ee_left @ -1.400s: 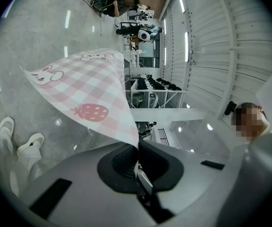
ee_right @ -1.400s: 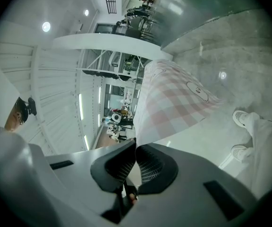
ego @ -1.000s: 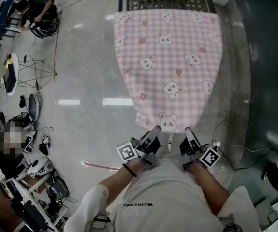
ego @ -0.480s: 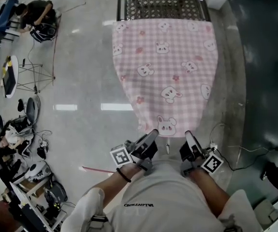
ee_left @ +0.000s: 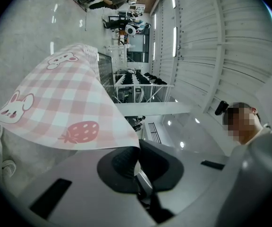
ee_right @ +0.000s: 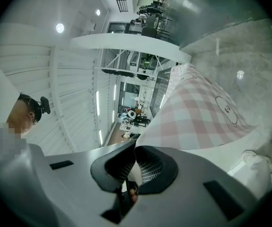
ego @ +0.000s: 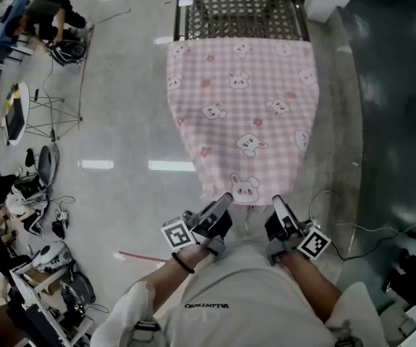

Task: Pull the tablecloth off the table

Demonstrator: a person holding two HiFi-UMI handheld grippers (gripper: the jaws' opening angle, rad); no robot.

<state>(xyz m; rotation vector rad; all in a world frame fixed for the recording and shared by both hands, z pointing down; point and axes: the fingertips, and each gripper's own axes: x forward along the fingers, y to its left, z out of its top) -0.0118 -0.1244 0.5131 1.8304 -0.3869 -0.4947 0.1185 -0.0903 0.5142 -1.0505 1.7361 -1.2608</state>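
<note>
Tablecloth (ego: 240, 114): pink-and-white check, printed with white bunny faces and red strawberries; table (ego: 240, 9) top a dark metal mesh. Left gripper (ego: 224, 199) and right gripper (ego: 277, 202): grey shells, black pads, cubes bearing black-and-white square markers. Floor (ego: 121, 121) pale glossy grey; shirt (ego: 229, 302) white, black lettering.

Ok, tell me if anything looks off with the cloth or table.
The pink tablecloth hangs partly off the mesh table, whose far end is bare; the left gripper and right gripper pinch its near edge. No tear or spill shows.
</note>
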